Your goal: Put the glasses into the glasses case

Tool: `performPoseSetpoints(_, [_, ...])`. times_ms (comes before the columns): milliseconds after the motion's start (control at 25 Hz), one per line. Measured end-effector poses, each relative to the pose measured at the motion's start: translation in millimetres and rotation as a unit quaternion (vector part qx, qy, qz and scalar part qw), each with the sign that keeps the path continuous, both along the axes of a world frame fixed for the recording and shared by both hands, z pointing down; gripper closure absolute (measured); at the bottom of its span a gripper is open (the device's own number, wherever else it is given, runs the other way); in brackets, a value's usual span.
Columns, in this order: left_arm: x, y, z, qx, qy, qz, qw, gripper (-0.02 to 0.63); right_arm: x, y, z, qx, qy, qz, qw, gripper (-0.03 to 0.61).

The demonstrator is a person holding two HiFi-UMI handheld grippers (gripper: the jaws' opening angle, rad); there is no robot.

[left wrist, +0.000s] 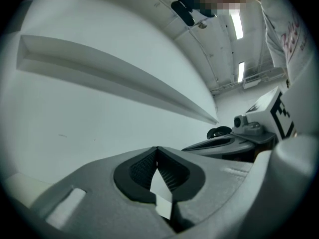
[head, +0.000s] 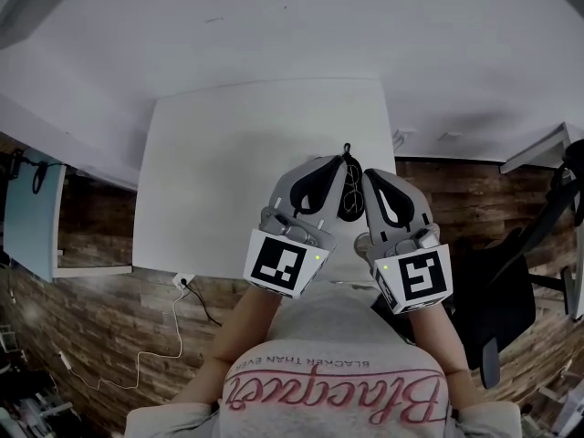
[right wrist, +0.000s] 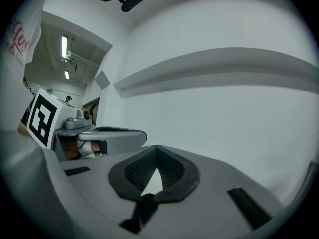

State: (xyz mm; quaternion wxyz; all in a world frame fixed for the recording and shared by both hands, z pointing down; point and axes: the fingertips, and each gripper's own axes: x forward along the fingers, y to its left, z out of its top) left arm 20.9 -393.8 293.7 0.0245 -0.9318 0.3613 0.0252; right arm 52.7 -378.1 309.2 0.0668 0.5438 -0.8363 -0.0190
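Both grippers are side by side over the near right part of the white table [head: 219, 172]. A small dark object [head: 348, 190] lies on the table in the gap between them, mostly hidden; it may be the glasses or the case. The left gripper view shows a bit of that dark object [left wrist: 219, 132] past the right gripper's body. My left gripper [head: 339, 162] [left wrist: 157, 149] has its jaws together with nothing between them. My right gripper [head: 367, 175] [right wrist: 156, 148] is likewise shut and empty. In the right gripper view, the left gripper's body [right wrist: 107, 133] sits just to the left.
The table stands against a white wall [head: 301, 26]. A black chair [head: 511, 299] is on the wooden floor to the right. A white cable and socket [head: 182, 283] lie on the floor at the left, beside a light-blue panel [head: 27, 217].
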Motion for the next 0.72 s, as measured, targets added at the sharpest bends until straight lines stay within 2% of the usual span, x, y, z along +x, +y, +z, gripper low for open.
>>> performPoseSetpoints(720, [0.4,0.6,-11.6,0.023,-0.012,0.014,0.9996,0.607,-2.8,-6.1,-15.7,0.039,0.007,0.02,0.999,0.571])
